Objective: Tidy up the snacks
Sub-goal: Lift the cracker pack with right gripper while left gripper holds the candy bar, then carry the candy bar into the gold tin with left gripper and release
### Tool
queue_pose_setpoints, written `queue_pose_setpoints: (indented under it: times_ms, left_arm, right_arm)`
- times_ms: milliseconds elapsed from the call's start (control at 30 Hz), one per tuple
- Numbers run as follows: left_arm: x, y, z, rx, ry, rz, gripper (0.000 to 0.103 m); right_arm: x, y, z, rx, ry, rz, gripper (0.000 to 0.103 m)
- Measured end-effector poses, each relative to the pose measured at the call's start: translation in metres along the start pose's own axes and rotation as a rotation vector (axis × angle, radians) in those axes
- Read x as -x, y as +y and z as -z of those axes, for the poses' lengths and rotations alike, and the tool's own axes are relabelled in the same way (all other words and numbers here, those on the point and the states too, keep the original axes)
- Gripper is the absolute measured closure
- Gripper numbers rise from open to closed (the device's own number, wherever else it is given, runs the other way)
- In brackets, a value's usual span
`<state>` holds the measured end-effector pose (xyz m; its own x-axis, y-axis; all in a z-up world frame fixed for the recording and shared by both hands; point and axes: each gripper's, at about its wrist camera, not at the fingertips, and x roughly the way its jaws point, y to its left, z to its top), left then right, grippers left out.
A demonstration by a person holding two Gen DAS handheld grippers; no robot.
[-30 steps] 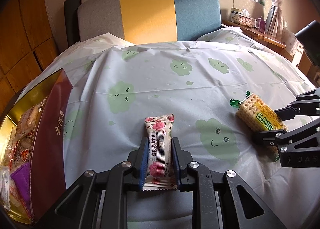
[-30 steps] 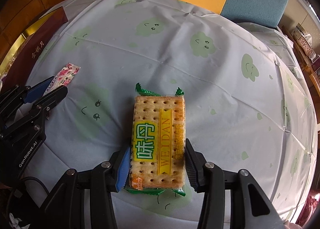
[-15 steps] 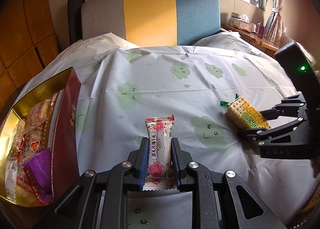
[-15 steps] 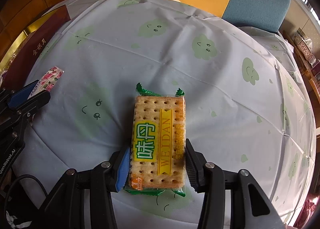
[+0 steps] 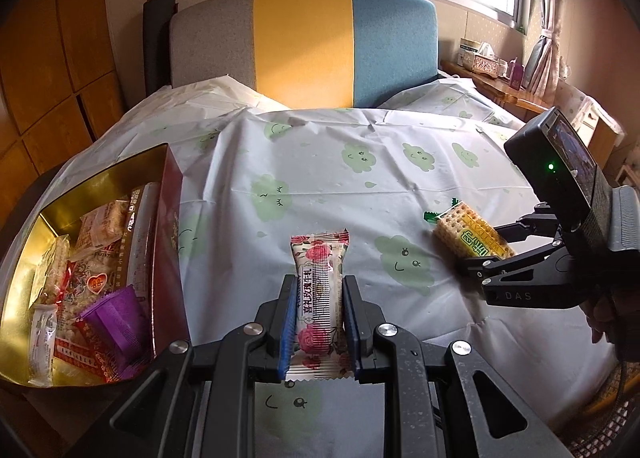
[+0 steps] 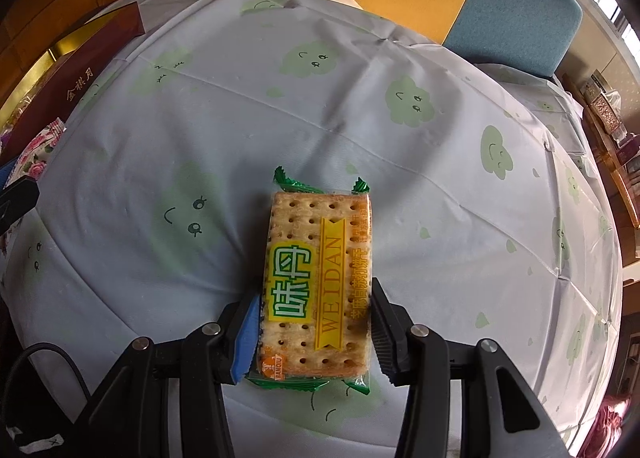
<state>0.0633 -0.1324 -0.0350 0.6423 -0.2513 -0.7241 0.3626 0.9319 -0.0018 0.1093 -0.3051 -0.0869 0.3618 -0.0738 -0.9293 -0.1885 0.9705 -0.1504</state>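
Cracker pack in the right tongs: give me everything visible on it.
The cracker pack is a flat rectangular stack of perforated golden crackers in clear film with green crimped ends, a green-and-yellow label and a yellow WEIDAN ribbon. The right tongs clamp its long sides near the near end. It points away from the camera above the cloud-print tablecloth.

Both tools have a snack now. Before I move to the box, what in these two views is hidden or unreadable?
- Red-and-gold snack box: the left wrist view's edge cuts its near corner; the right wrist view shows only its outer wall.
- Rose-print snack bar: left tool pads cover its sides.
- Green-wrapped cracker pack: its underside is hidden, so contact with the tablecloth is unclear.
- Windowsill items: too small.
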Motion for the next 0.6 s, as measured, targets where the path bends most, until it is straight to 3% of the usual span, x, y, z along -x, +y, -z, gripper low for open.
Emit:
queue_pose_setpoints:
  times_ms: [367,600]
  left_arm:
    - [0.032,0.033,0.005,0.069,-0.015,0.03,0.081]
    - [0.051,0.118,-0.002,0.278,-0.04,-0.049,0.081]
  right_arm:
    - [0.005,0.007,0.005,0.018,-0.01,0.02,0.054]
    - [0.004,0.003,0.002,0.019,-0.009,0.022,0.054]
